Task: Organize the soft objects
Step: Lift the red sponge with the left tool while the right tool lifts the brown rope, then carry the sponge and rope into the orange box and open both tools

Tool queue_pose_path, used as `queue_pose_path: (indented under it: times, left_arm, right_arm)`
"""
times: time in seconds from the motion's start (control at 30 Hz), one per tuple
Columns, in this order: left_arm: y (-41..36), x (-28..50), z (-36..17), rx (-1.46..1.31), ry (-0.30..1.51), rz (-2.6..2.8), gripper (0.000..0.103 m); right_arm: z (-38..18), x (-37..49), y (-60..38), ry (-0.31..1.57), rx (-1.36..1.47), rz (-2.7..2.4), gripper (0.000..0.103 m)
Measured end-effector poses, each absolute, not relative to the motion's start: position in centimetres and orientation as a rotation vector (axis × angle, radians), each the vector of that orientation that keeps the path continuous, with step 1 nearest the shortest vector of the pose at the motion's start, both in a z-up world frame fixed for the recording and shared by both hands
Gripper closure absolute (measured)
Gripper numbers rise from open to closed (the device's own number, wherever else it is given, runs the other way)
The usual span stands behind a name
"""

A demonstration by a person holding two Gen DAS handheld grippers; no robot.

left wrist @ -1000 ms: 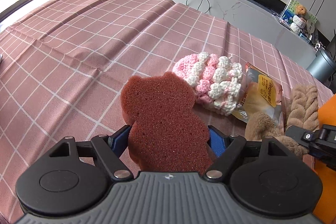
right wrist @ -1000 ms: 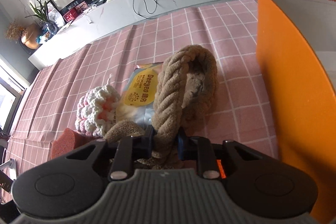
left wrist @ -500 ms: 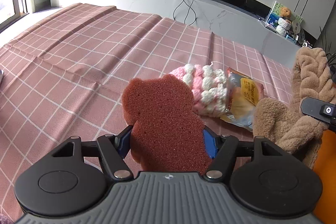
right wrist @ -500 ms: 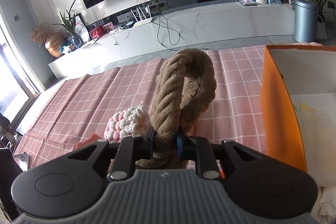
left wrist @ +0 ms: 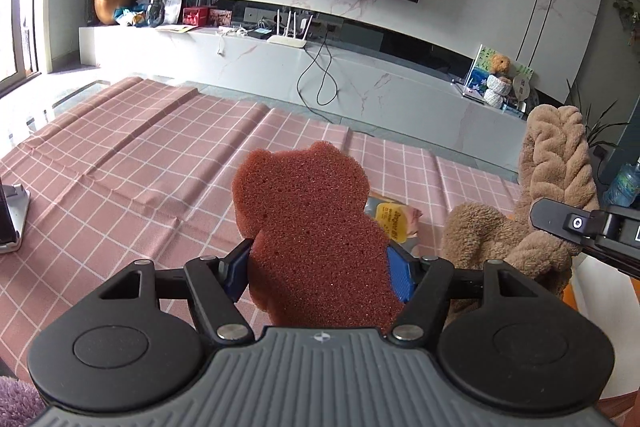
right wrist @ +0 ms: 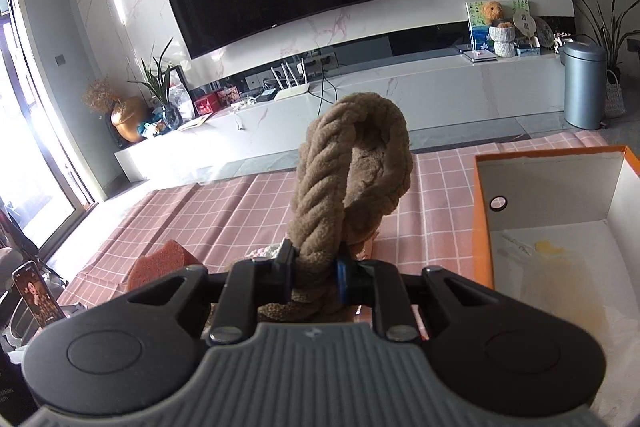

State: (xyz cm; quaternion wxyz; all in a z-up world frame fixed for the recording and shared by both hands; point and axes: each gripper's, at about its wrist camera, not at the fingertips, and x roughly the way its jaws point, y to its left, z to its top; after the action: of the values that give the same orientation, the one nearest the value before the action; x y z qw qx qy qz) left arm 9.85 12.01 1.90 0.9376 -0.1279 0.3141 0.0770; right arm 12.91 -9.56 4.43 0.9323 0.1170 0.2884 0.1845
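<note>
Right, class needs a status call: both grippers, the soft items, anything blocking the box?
Left gripper shut on brown bear sponge. Right gripper shut on tan braided plush. Both lifted off the cloth. Orange box open, nothing blocking.

A reddish-brown bear-shaped sponge and a tan braided plush loop both stand upright above the checked cloth.

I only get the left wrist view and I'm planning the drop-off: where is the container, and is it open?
Observer: An orange box stands open, to the right of the braided plush in the right wrist view.
Operator: Anything inside?
Observer: White walls, and a yellowish stain on its floor.
Operator: How is the plush held?
Observer: The right hand-held gripper pinches one braided strand low down; the loop stands above it.
</note>
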Motion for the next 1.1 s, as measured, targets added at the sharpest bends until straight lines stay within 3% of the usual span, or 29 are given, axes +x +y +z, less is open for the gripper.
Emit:
queue_pose_path:
  times: [0.6,1.1]
  left_arm:
    - [4.7,7.3,8.1,-0.188,0.512,-0.014,0.026]
    - [-2.8,9.8,7.2,-0.168,0.552,-0.273,0.026]
  right_arm:
    - [9.8,6.0,-19.0,0.412,0.286,0.400,0.085]
    - [8.7,4.9,-27.9,0.387,0.226,0.266,0.085]
